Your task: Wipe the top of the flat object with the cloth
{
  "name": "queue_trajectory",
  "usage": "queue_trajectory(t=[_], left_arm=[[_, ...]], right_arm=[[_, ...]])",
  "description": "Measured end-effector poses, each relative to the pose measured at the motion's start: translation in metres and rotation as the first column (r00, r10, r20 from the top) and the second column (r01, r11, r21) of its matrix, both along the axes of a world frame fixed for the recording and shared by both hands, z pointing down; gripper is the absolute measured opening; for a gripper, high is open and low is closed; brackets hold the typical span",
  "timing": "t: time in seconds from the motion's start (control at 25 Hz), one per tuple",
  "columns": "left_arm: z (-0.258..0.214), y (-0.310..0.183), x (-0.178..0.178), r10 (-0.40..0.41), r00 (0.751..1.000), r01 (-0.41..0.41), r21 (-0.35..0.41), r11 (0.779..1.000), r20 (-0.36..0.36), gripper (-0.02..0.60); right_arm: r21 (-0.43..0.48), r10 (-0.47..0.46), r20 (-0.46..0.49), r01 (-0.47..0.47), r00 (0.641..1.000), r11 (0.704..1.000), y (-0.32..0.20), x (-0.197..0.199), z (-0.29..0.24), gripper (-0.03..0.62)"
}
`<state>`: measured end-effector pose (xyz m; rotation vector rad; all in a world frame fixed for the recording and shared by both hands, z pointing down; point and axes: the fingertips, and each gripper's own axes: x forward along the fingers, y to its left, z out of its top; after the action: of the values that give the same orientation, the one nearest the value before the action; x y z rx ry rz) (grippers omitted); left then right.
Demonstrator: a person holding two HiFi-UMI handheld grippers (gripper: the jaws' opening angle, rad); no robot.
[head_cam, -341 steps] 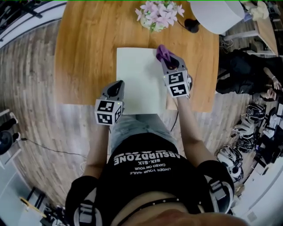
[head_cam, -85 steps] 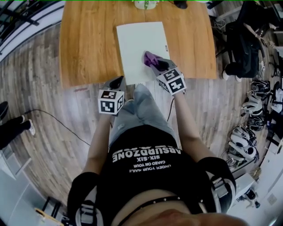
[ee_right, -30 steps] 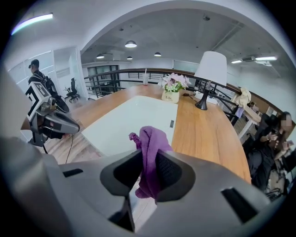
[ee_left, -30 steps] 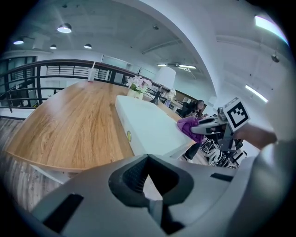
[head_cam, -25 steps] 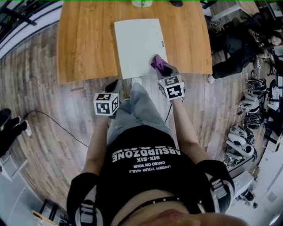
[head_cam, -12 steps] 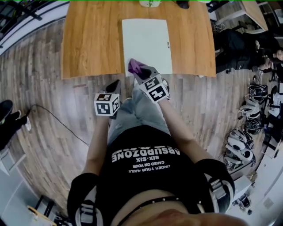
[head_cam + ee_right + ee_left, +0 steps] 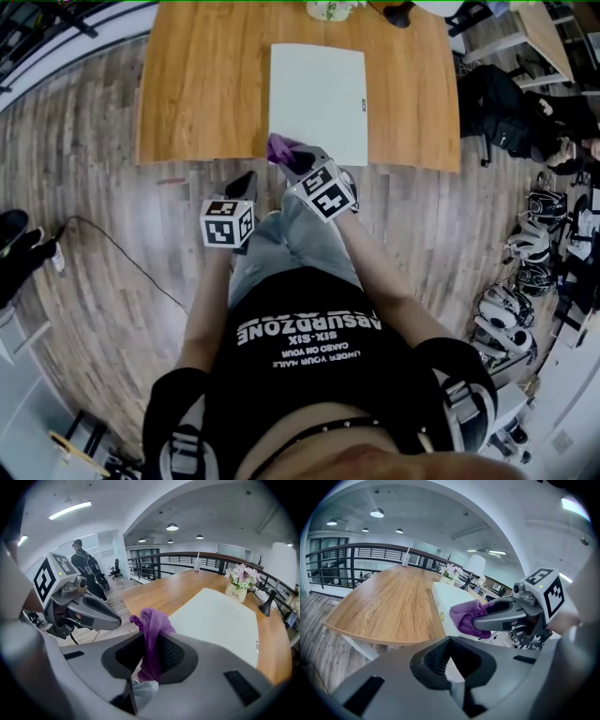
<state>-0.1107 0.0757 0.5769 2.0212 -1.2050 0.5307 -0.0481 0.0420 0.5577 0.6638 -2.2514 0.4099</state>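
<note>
The flat white board [image 7: 317, 103] lies on the wooden table [image 7: 197, 84], reaching its near edge. My right gripper [image 7: 292, 159] is shut on the purple cloth [image 7: 280, 147], which hangs at the board's near left corner, over the table edge. In the right gripper view the cloth [image 7: 152, 625] stands bunched between the jaws of that gripper [image 7: 150, 645], with the board [image 7: 215, 620] beyond. My left gripper [image 7: 242, 186] is off the table, below its near edge, shut on nothing [image 7: 449, 641]. From it I see the cloth [image 7: 466, 618] beside the board [image 7: 440, 597].
A flower pot [image 7: 330, 9] and a black lamp base [image 7: 401, 14] stand at the table's far edge. People sit at the right [image 7: 553, 122], with bags and gear on the floor there [image 7: 520, 309]. A cable [image 7: 112, 244] runs over the wooden floor at the left.
My right gripper has carried the cloth left along the board's near edge, from its near right corner to its near left corner. The left gripper has stayed put.
</note>
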Motion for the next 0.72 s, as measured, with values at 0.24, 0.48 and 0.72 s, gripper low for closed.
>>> queue_trajectory(t=[0.24, 0.48, 0.72], left_arm=[[-0.0026, -0.0017, 0.0000, 0.006, 1.000, -0.006, 0.002, 1.000, -0.001, 0.012], [-0.0046, 0.0000, 0.0053, 0.011, 1.000, -0.011, 0.002, 1.000, 0.001, 0.011], [-0.0036, -0.0065, 0.0076, 0.014, 1.000, -0.014, -0.001, 1.000, -0.001, 0.011]], right_arm=[[0.002, -0.007, 0.000, 0.007, 1.000, 1.000, 0.0021, -0.0036, -0.0015, 0.092], [-0.006, -0.013, 0.007, 0.013, 1.000, 1.000, 0.0063, -0.0004, -0.0039, 0.092], [-0.013, -0.021, 0.008, 0.021, 1.000, 1.000, 0.0025, -0.0004, -0.0028, 0.092]])
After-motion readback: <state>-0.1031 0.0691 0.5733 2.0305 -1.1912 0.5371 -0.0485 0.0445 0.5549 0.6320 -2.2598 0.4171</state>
